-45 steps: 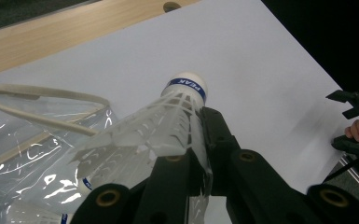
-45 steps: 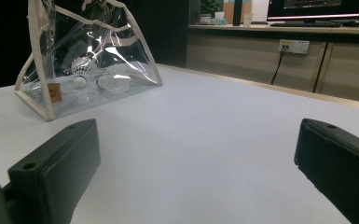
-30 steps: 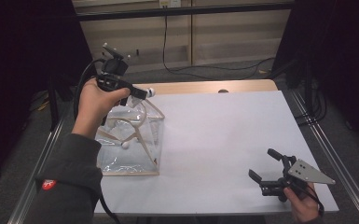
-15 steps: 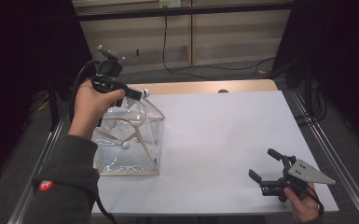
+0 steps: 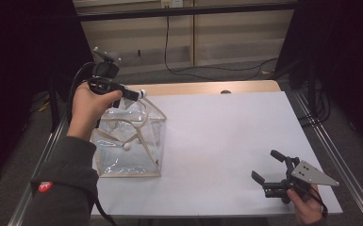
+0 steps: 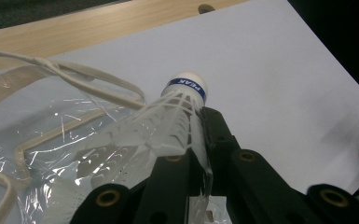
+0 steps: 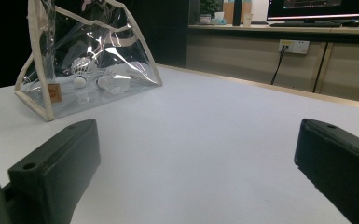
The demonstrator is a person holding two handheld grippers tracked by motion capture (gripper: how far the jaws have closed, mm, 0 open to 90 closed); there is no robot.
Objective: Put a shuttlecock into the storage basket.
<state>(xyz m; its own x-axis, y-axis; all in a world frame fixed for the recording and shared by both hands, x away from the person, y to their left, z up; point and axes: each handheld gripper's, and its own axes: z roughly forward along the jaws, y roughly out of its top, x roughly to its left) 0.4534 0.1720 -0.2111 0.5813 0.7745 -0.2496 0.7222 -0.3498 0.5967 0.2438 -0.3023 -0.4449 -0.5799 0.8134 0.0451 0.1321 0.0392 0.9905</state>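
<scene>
Left gripper point(image 6: 193, 140): clamped on a shuttlecock point(image 6: 168, 123), jaws pinching the feather skirt from both sides, cork end point(image 6: 188, 86) pointing away past the tips.
Shuttlecock, place: held in the air above the far top edge of the bag point(image 5: 129, 141), clear of the table point(image 5: 226, 141).
Shuttlecock, handling: judged very light; the skirt is thin and springy and likely to crush or bend under a hard squeeze. The cork is the firm part but rounded, so it may slip.
Grip point: the narrow part of the skirt just behind the cork looks the safest hold; the present grip sits about there.
Risk: feathers could snag on the bag's film or its cloth edging point(image 6: 74, 77) when passing the opening.
Bag: clear soft plastic, beige trim, directly under and beside the left gripper; likely to sag and shift if pushed.
Bag contents: other shuttlecocks point(image 7: 98, 79) lie at the bottom.
Right gripper point(image 5: 273, 169): jaws apart, nothing between them, low over the near right corner of the table, well apart from the bag.
</scene>
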